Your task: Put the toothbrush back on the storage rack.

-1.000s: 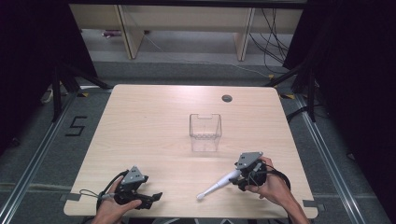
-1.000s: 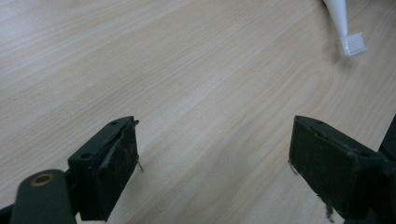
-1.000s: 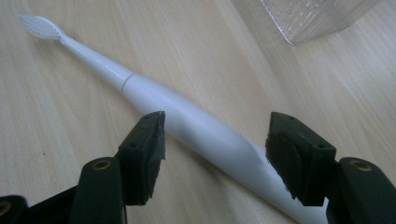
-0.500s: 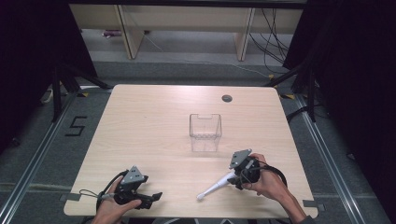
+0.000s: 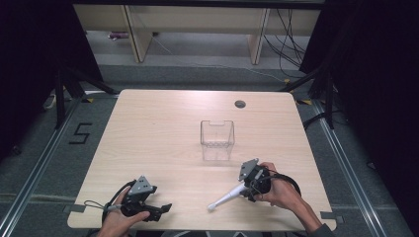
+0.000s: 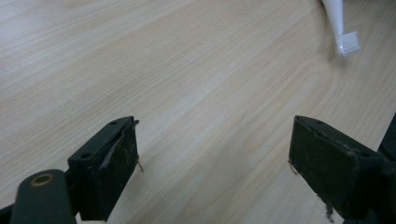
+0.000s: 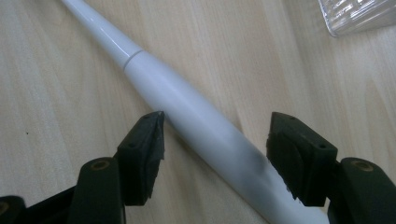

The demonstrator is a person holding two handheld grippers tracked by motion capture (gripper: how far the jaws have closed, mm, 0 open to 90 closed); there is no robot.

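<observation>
A white electric toothbrush [image 5: 225, 198] lies flat near the table's front edge, its brush head pointing front-left. My right gripper [image 5: 245, 190] is open and straddles the thick handle end. In the right gripper view the handle [image 7: 187, 112] runs diagonally between the jaws of the right gripper [image 7: 217, 140]; the left jaw is close against it and the right jaw stands clear. My left gripper [image 5: 163, 210] rests at the front left, open and holding nothing. In the left gripper view, the left gripper [image 6: 212, 154] has bare wood between its jaws, and the bristled brush head [image 6: 348, 44] lies farther off.
A clear plastic container [image 5: 217, 140] stands upright mid-table, behind the right gripper; its ribbed corner [image 7: 357, 16] appears in the right gripper view. A dark cable hole [image 5: 240, 104] sits near the far edge of the wooden table [image 5: 158, 133]. Shelving and cables lie beyond.
The right hand and its gripper have edged slightly left over the toothbrush handle. The toothbrush and the left gripper have not moved.
</observation>
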